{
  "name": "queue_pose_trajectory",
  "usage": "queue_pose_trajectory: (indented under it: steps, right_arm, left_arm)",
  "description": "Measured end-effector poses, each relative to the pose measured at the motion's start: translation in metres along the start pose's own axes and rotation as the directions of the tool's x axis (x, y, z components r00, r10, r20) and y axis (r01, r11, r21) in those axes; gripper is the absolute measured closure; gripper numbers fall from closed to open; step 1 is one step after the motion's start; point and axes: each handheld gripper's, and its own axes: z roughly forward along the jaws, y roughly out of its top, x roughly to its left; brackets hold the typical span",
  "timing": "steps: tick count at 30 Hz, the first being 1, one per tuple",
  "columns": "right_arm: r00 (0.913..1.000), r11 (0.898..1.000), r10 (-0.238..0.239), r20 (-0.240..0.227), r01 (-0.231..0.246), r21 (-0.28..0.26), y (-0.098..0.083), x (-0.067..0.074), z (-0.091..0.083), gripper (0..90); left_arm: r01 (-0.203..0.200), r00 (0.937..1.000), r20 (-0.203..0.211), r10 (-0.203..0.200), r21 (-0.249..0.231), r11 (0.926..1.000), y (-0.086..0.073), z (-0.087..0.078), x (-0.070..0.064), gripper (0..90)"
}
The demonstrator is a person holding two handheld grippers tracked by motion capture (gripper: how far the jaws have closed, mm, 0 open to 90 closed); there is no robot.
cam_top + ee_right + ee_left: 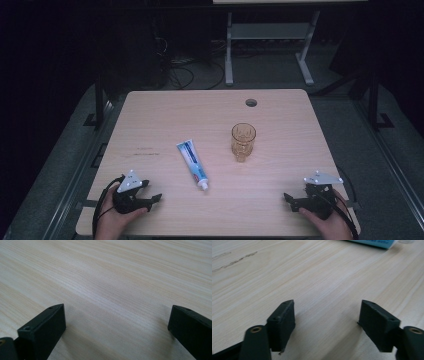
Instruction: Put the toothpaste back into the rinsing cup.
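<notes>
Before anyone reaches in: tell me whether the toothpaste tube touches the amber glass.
Apart. The high view shows bare table between the toothpaste tube and the amber glass.

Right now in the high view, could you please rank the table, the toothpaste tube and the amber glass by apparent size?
1. Table, by far the largest.
2. Toothpaste tube, longest of the two small items.
3. Amber glass, shorter but wider, so the gap is slight.

We can read no word, brand or number anywhere. The toothpaste tube (192, 164), lying ahead and to the right of the left gripper (152, 198), carries blue printing, but it's too small and blurred for us to make out any letters.
</notes>
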Motion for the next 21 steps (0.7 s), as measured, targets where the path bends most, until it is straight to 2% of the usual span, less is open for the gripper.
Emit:
queue_pose_trajectory:
  steps: [8,21]
  right_arm:
    - [1.0,1.0,0.001,0.0,-0.001,-0.001,0.0,0.0,0.0,0.8]
    - [1.0,1.0,0.001,0.0,-0.001,-0.001,0.0,0.0,0.0,0.8]
  left_arm:
    - [0.017,0.9998,0.013,-0.016,-0.002,0.9999,0.008,0.001,0.0,30.3]
    - [0.015,0.9996,0.022,-0.015,-0.024,0.9996,0.024,0.001,0.003,28.4]
